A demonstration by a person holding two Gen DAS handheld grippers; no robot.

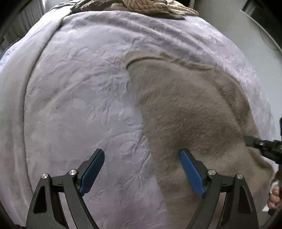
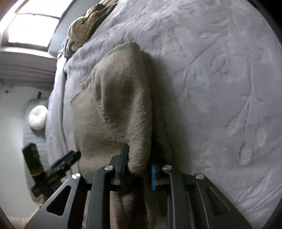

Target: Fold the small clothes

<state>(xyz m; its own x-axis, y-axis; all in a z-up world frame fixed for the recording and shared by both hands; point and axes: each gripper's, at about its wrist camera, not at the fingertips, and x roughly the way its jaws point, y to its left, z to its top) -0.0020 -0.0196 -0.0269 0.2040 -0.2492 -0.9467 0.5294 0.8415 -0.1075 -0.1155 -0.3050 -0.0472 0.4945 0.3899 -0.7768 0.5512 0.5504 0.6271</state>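
A fuzzy taupe garment (image 1: pixel 185 109) lies on a lavender embossed blanket (image 1: pixel 79 88) and reaches from the middle to the right edge in the left wrist view. My left gripper (image 1: pixel 141 152) hovers open over the garment's left edge, one blue pad over the blanket and the other over the fabric, with nothing gripped. In the right wrist view the garment (image 2: pixel 119 98) is bunched into a raised fold, and my right gripper (image 2: pixel 139 158) is shut on the near end of that fold. The right gripper's fingertip (image 1: pixel 260 148) shows at the garment's right side.
A beige patterned cloth (image 1: pixel 149 7) lies at the blanket's far edge, also the cloth (image 2: pixel 82 30). Beyond the bed's edge are a bright window (image 2: pixel 33 30) and a white round cushion (image 2: pixel 37 118) on the floor. A person's hand (image 1: pixel 275 195) is at the right edge.
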